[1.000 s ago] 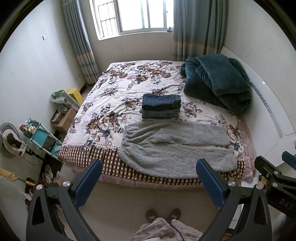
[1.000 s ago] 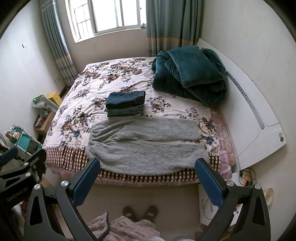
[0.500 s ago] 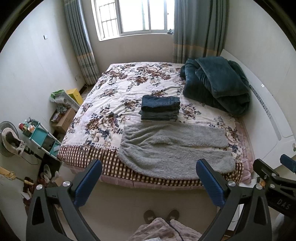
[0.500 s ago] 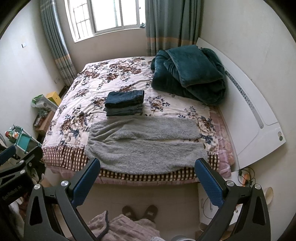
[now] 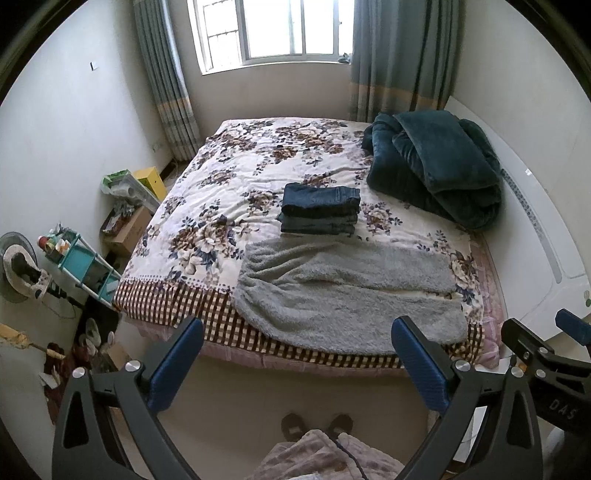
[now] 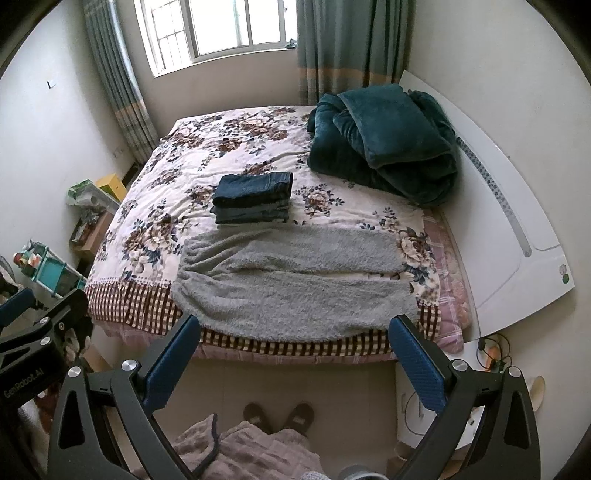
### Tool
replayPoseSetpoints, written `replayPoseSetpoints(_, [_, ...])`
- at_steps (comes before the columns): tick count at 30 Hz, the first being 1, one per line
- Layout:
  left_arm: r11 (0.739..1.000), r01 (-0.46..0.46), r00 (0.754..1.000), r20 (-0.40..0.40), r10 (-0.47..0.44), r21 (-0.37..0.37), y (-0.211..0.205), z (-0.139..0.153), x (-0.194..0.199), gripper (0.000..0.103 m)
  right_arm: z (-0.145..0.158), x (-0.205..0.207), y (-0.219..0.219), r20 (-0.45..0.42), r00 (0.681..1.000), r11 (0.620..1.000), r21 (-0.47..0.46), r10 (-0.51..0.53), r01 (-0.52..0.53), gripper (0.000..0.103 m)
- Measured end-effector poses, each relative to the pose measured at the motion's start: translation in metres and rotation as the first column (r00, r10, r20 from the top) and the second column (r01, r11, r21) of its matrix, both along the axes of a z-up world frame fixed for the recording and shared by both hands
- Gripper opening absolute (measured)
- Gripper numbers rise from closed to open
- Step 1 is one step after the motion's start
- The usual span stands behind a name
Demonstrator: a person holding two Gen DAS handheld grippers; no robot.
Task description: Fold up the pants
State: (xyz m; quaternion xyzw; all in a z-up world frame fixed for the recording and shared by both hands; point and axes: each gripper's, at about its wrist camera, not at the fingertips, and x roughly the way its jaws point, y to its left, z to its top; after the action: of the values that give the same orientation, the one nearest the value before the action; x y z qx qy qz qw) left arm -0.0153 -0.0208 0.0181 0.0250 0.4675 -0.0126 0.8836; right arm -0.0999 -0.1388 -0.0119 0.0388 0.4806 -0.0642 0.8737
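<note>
My view has crept a little lower over the last second, nothing on the bed has shifted, and my left gripper (image 5: 297, 360) and right gripper (image 6: 295, 358) hang spread and empty — the grey pants (image 5: 343, 291) lie flat, unfolded, along the near edge of the bed (image 5: 177, 295) — so folding hasn't begun.

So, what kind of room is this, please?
Most likely a home bedroom: a bed with a floral cover, a bundled dark green blanket by the headboard, and a curtained window.
</note>
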Motion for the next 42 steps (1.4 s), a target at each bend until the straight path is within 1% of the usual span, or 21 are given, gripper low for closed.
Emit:
replayPoseSetpoints(2, [1.0, -0.014, 1.0, -0.004, 0.014, -0.002, -0.002, -0.003, 0.003, 0.103, -0.002, 0.003, -0.005, 0.001, 1.0, 1.0, 0.001, 0.003, -0.003, 0.103])
replayPoseSetpoints(5, [0.998, -0.056, 0.998, 0.017, 0.056, -0.006, -0.003, -0.01, 0.012, 0.103, -0.005, 0.004, -0.005, 0.008, 1.0, 1.0, -0.007, -0.003, 0.003, 0.103])
replayPoseSetpoints(8, [0.996, -0.089, 0.995, 0.042, 0.089, -0.009, -0.004, -0.023, 0.024, 0.103, -0.015, 0.019, -0.015, 0.017, 1.0, 1.0, -0.02, -0.017, 0.017, 0.103])
replayPoseSetpoints(10, [0.994, -0.107, 0.993, 0.053, 0.107, -0.005, -0.007, -0.039, 0.037, 0.103, -0.027, 0.037, -0.027, 0.024, 0.999, 1.0, -0.018, -0.024, 0.024, 0.103])
replayPoseSetpoints(13, [0.993, -0.119, 0.992, 0.036, 0.118, 0.013, -0.011, -0.07, 0.063, 0.103, -0.054, 0.064, -0.043, 0.022, 0.999, 0.999, -0.01, -0.039, 0.04, 0.103])
replayPoseSetpoints(16, [0.993, -0.109, 0.994, -0.007, 0.109, 0.034, -0.018, -0.106, 0.097, 0.103, -0.084, 0.097, -0.06, 0.014, 0.998, 0.998, 0.001, -0.065, 0.065, 0.103])
replayPoseSetpoints(17, [0.993, -0.108, 0.994, -0.022, 0.109, 0.049, -0.02, -0.117, 0.108, 0.103, -0.096, 0.111, -0.066, -0.004, 0.997, 0.997, -0.005, -0.079, 0.079, 0.103])
replayPoseSetpoints(19, [0.995, -0.089, 0.994, -0.056, 0.091, 0.036, -0.024, -0.137, 0.13, 0.103, -0.114, 0.132, -0.078, -0.008, 0.996, 0.996, 0.012, -0.092, 0.092, 0.103])
replayPoseSetpoints(21, [0.996, -0.079, 0.994, -0.068, 0.082, 0.051, -0.03, -0.152, 0.152, 0.103, -0.139, 0.157, -0.089, -0.028, 0.992, 0.992, -0.004, -0.126, 0.126, 0.103])
replayPoseSetpoints(27, [0.999, -0.014, 0.992, -0.127, 0.02, 0.051, -0.043, -0.208, 0.24, 0.103, -0.209, 0.241, -0.118, -0.075, 0.97, 0.973, -0.02, -0.23, 0.229, 0.103])
replayPoseSetpoints(28, [0.999, -0.007, 0.99, -0.141, 0.014, 0.048, -0.046, -0.223, 0.259, 0.103, -0.224, 0.26, -0.124, -0.084, 0.967, 0.97, 0.004, -0.241, 0.242, 0.103])
replayPoseSetpoints(31, [0.997, 0.025, 0.985, -0.174, -0.012, 0.073, -0.059, -0.265, 0.308, 0.103, -0.264, 0.303, -0.14, -0.099, 0.957, 0.961, 0.014, -0.274, 0.277, 0.103])
replayPoseSetpoints(32, [0.994, 0.049, 0.981, -0.191, -0.03, 0.096, -0.067, -0.286, 0.327, 0.103, -0.278, 0.316, -0.144, -0.102, 0.954, 0.958, 0.012, -0.283, 0.286, 0.103])
replayPoseSetpoints(33, [0.992, 0.062, 0.979, -0.202, -0.038, 0.114, -0.072, -0.3, 0.339, 0.103, -0.296, 0.331, -0.15, -0.116, 0.947, 0.954, 0.0, -0.298, 0.3, 0.103])
replayPoseSetpoints(35, [0.981, 0.106, 0.97, -0.236, -0.066, 0.164, -0.091, -0.346, 0.374, 0.103, -0.334, 0.363, -0.16, -0.145, 0.943, 0.953, -0.006, -0.3, 0.303, 0.103])
replayPoseSetpoints(36, [0.976, 0.121, 0.967, -0.245, -0.075, 0.18, -0.096, -0.36, 0.386, 0.103, -0.357, 0.382, -0.166, -0.161, 0.941, 0.954, -0.026, -0.298, 0.298, 0.103])
replayPoseSetpoints(37, [0.969, 0.144, 0.963, -0.255, -0.09, 0.201, -0.105, -0.38, 0.397, 0.103, -0.376, 0.396, -0.169, -0.176, 0.94, 0.956, -0.046, -0.293, 0.29, 0.103])
replayPoseSetpoints(38, [0.958, 0.179, 0.956, -0.271, -0.116, 0.224, -0.117, -0.407, 0.412, 0.103, -0.398, 0.413, -0.173, -0.192, 0.94, 0.96, -0.061, -0.281, 0.275, 0.103])
replayPoseSetpoints(40, [0.937, 0.234, 0.942, -0.298, -0.153, 0.259, -0.132, -0.445, 0.43, 0.103, -0.448, 0.445, -0.184, -0.24, 0.94, 0.97, -0.092, -0.241, 0.226, 0.103])
replayPoseSetpoints(41, [0.918, 0.282, 0.927, -0.325, -0.186, 0.28, -0.143, -0.473, 0.441, 0.103, -0.474, 0.46, -0.189, -0.261, 0.941, 0.976, -0.092, -0.214, 0.196, 0.103])
replayPoseSetpoints(42, [0.903, 0.319, 0.912, -0.352, -0.21, 0.288, -0.149, -0.491, 0.451, 0.103, -0.496, 0.472, -0.192, -0.287, 0.941, 0.983, -0.093, -0.18, 0.16, 0.103])
